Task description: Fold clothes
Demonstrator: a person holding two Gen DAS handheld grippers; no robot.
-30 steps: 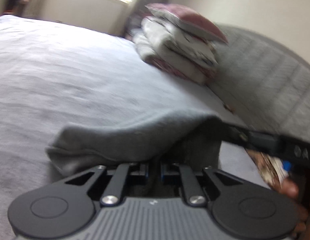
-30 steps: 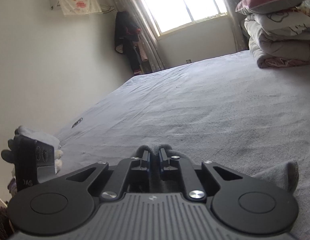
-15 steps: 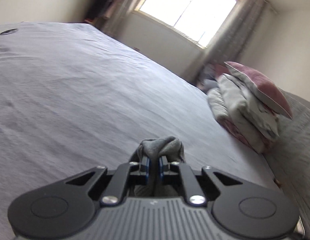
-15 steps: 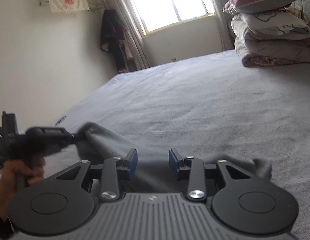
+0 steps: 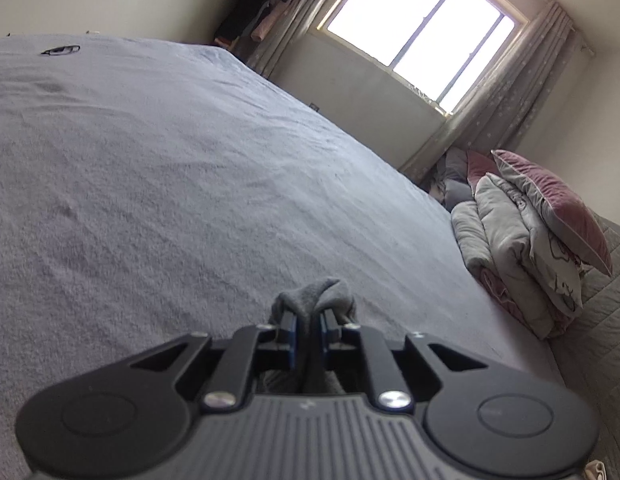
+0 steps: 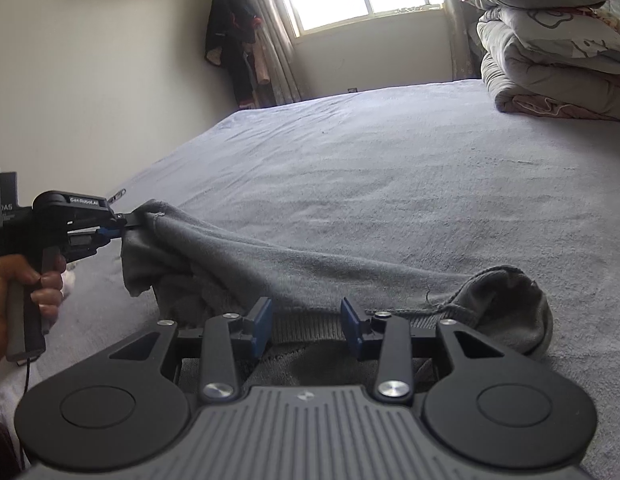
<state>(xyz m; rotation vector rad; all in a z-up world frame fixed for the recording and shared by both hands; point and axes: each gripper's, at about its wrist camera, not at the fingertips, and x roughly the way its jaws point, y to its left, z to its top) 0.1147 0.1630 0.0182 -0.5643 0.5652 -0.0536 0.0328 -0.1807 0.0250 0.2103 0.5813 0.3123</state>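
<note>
A grey knitted garment (image 6: 310, 268) lies stretched over the bed (image 6: 390, 160). My left gripper (image 6: 124, 226), held by a hand (image 6: 26, 280) at the left, is shut on one corner of it and lifts that corner off the sheet. In the left wrist view a bunch of that grey cloth (image 5: 322, 292) sticks out past the left gripper (image 5: 308, 316), whose blue pads pinch it. My right gripper (image 6: 306, 312) is open just above the garment's ribbed hem (image 6: 306, 324), and its pads do not touch the cloth. A rounded cuff end (image 6: 510, 308) rests to the right.
Folded quilts with a maroon pillow on top (image 6: 550, 60) are stacked at the bed's far right, also seen as the quilt stack (image 5: 522, 248). Dark clothes (image 6: 234, 40) hang in the corner by the window. A small dark object (image 5: 60, 51) lies on the sheet's far left.
The right gripper has opened and let go of the grey cloth, sinking slightly. The left gripper has swung away to the left with its corner, drawing the garment out.
</note>
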